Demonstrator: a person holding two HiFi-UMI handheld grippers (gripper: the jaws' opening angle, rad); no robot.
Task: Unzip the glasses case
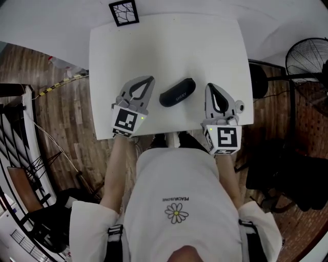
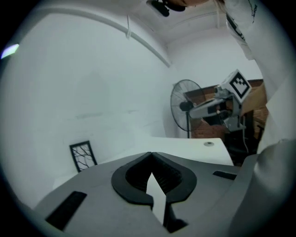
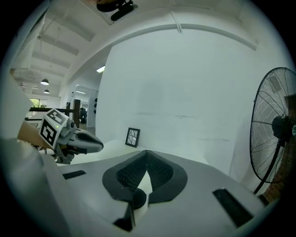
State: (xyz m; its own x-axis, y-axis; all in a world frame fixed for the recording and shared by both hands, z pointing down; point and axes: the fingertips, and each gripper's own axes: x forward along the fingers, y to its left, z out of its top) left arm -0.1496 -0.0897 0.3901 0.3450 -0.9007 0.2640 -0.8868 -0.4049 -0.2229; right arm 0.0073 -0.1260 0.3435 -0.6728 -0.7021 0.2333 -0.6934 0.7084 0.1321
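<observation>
Our left gripper (image 1: 150, 79) sits low over the lower left part of the white table (image 1: 169, 46), jaws drawn together at the tips with nothing between them; its own view shows only bare tabletop through the gap behind the tips. The cube at its rear (image 1: 126, 121) carries a black-and-white square marker. Our right gripper (image 1: 209, 85) is over the table's lower right part, jaws likewise closed and empty, and its cube (image 1: 225, 138) bears a similar marker. Between the two grippers lies the glasses case (image 1: 177, 92), black and oblong, slanted so that its right end sits higher in the frame. It is just beside the left gripper's tips, a little further from the right gripper's, and touched by neither. It looks shut, and the pale print on its top is too small for us to read. At the table's top edge, upper centre-left of the head view, stands a small black-framed picture (image 1: 124, 13) of branching lines. A standing fan (image 1: 306, 57) shows at the right edge, over the wooden floor (image 1: 56, 102). At the bottom of the frame our white shirt (image 1: 174, 179) shows a daisy and, upside down from here, a line of print reading "PEACEMINUSONE".
</observation>
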